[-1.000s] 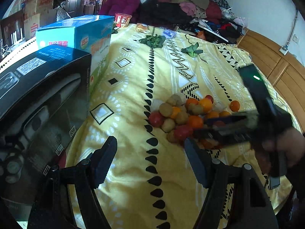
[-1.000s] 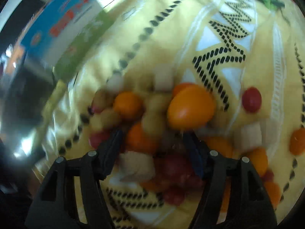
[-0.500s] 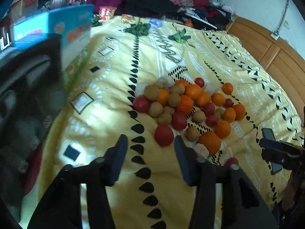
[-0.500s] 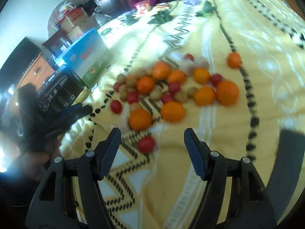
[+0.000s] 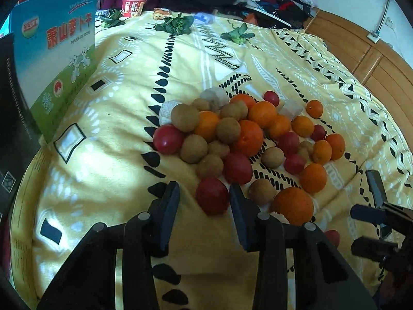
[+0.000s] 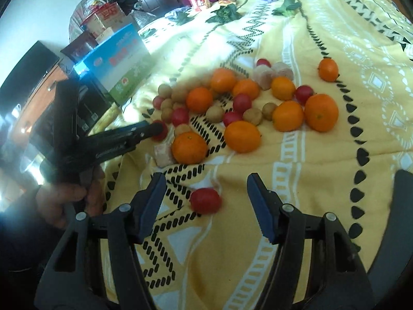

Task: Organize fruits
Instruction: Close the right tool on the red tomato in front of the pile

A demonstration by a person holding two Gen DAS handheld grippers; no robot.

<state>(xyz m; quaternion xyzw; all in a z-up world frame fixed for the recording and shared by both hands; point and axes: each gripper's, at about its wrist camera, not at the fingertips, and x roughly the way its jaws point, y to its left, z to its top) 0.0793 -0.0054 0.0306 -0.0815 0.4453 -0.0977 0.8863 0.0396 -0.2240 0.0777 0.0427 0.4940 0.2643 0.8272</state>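
A pile of oranges (image 5: 247,137), red tomatoes and brown round fruits (image 5: 185,117) lies on a yellow patterned blanket (image 5: 124,95). My left gripper (image 5: 204,196) is open, its jaws on either side of a red tomato (image 5: 212,199) at the pile's near edge. It also shows in the right wrist view (image 6: 152,130), by that tomato (image 6: 160,133). My right gripper (image 6: 206,196) is open and empty. A lone red tomato (image 6: 205,200) lies between its fingers, apart from the pile (image 6: 242,103).
A blue and green carton (image 5: 59,51) and a black box (image 5: 10,118) stand at the left. Leafy greens (image 5: 178,24), a red cup (image 5: 133,6) and piled clothes are at the far end. A wooden wall runs along the right.
My left gripper has moved in toward the pile and now straddles the near red tomato. My right gripper has pulled back from the pile to the lone tomato.
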